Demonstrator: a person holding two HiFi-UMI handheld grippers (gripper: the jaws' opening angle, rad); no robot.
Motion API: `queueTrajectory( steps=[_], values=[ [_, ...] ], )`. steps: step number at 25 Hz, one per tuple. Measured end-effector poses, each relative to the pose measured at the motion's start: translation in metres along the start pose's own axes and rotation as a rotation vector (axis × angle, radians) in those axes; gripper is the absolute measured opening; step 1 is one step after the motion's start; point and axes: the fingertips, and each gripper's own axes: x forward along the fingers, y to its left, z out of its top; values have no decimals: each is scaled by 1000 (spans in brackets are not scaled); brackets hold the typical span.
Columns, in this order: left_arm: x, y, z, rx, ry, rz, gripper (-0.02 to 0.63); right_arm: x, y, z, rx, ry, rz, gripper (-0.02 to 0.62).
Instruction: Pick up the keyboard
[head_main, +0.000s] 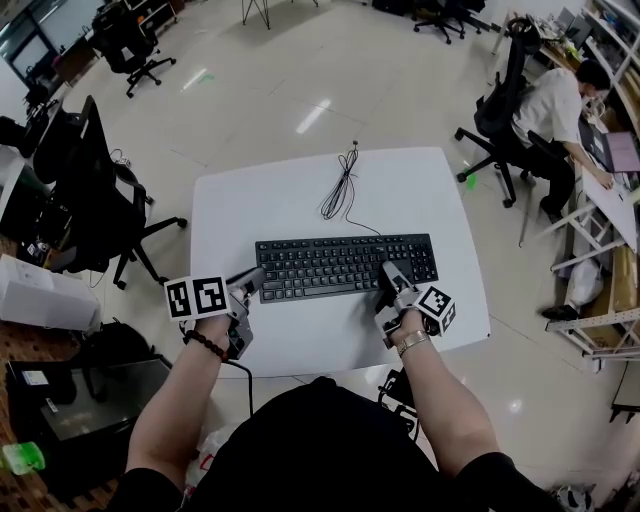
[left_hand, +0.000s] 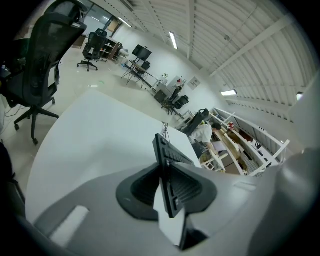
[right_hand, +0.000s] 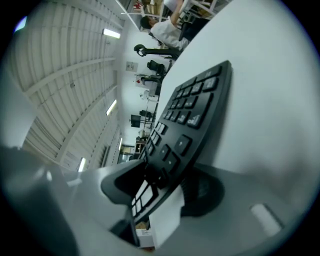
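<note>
While the left tongs (head_main: 250, 282) grip the left end of the keyboard (head_main: 340, 262) lying on the surface (head_main: 420, 190), the right tongs (head_main: 388, 276) gape around its near edge and should clamp before both lift evenly.

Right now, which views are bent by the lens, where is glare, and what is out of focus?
Head view: sharp, edges bowed, glare streaks on the glossy pale floor. Left gripper view: fisheye; the black plastic keyboard is soft up close. Right gripper view: same bend, nearest keys blurred, dark corners.
</note>
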Motion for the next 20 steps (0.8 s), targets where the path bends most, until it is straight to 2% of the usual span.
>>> queueTrajectory(
  steps=[6, 9, 20],
  values=[
    [1, 10, -3, -56, -25, -8, 80, -4, 17, 5, -82, -5, 28, 144],
    [0, 15, -7, -83, -47, -37, 80, -9, 32, 6, -137, 1, 34, 138],
    [-12, 20, 3, -109, -182, -199, 80, -37, 142, 3, -461, 29, 143, 123]
  ],
)
